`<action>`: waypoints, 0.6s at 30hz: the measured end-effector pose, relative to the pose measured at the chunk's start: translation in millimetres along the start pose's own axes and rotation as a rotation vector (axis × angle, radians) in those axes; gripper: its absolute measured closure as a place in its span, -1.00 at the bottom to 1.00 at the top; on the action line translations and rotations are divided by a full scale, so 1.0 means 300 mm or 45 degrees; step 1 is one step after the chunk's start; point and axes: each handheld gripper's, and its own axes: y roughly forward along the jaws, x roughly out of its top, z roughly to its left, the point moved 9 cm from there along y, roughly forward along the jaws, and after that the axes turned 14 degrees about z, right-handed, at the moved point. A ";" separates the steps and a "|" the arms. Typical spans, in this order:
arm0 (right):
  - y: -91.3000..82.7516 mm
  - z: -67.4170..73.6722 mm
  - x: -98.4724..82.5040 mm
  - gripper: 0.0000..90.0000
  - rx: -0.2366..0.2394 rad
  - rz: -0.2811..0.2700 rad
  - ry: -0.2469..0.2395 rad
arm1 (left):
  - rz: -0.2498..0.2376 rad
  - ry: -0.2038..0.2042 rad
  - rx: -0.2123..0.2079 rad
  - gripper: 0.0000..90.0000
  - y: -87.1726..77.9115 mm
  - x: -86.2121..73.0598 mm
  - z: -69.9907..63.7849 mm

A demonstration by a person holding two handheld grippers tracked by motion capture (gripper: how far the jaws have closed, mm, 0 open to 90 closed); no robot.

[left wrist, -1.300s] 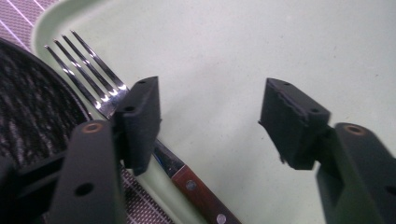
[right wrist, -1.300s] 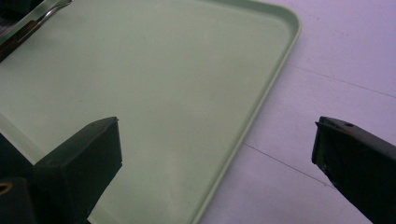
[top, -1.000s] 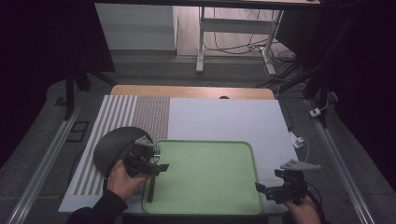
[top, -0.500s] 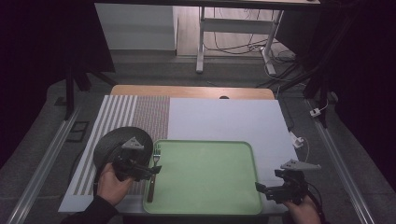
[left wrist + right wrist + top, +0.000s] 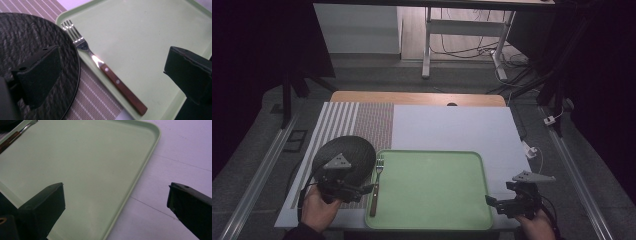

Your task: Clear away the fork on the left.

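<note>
Desk spread with a pale sheet, wooden edge showing along the far side. Striped mat laid over the left part of the desk, reaching from the far edge toward the near one. Green tray set at the near middle, its left rim overlapping the mat, its floor bare apart from the fork. Round dark woven plate resting on the mat just left of the tray, close against the tray's left rim, partly covered in the high view by the left gripper's grey plate.

Fork lying along the tray's left edge, tines toward the far side, wooden handle toward the near side, handle end by the near-left corner; seen in the left gripper view lying free between the plate's edge and the tray floor, touched by nothing. Small white plug with its cable off the desk's right edge, well apart from the tray.

Left gripper held low over the mat just left of the fork's handle, jaws just opened wide, pads clear of the fork, holding nothing. Right gripper hovering at the tray's near-right corner, jaws spread wide, gripping nothing, with the tray rim and the pale sheet below them.
</note>
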 end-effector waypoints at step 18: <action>0.001 -0.001 -0.001 -0.96 -0.003 0.005 0.002 | -0.066 -0.109 -0.051 -0.98 -0.076 -0.119 0.020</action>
